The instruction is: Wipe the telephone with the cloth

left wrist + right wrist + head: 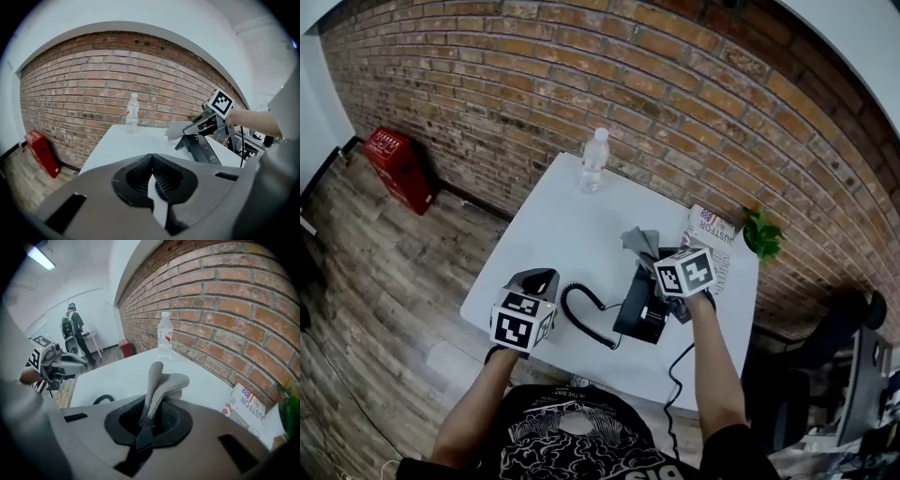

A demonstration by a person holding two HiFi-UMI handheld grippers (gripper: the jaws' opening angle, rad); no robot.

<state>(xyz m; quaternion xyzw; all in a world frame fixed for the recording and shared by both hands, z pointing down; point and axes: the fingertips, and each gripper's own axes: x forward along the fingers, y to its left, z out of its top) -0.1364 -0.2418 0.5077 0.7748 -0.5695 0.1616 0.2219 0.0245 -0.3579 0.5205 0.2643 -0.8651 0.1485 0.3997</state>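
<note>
A black telephone [639, 307] stands on the white table [553, 225], its coiled cord [581, 314] looping to the left. My right gripper [656, 264] hovers just above the phone's far end, shut on a grey cloth [639, 241]. In the right gripper view the cloth [161, 383] sticks up out of the jaws of that gripper [147, 420]. My left gripper [536, 278] is over the table's near left edge, left of the cord, shut with nothing in it. From the left gripper view, the phone [204, 149] and the cloth [174, 130] lie ahead to the right.
A water bottle [593, 159] stands at the table's far edge by the brick wall. A printed box [712, 234] and a small plant [762, 234] sit at the far right corner. On the floor to the left is a red box [398, 167]. A person [72, 331] stands far off.
</note>
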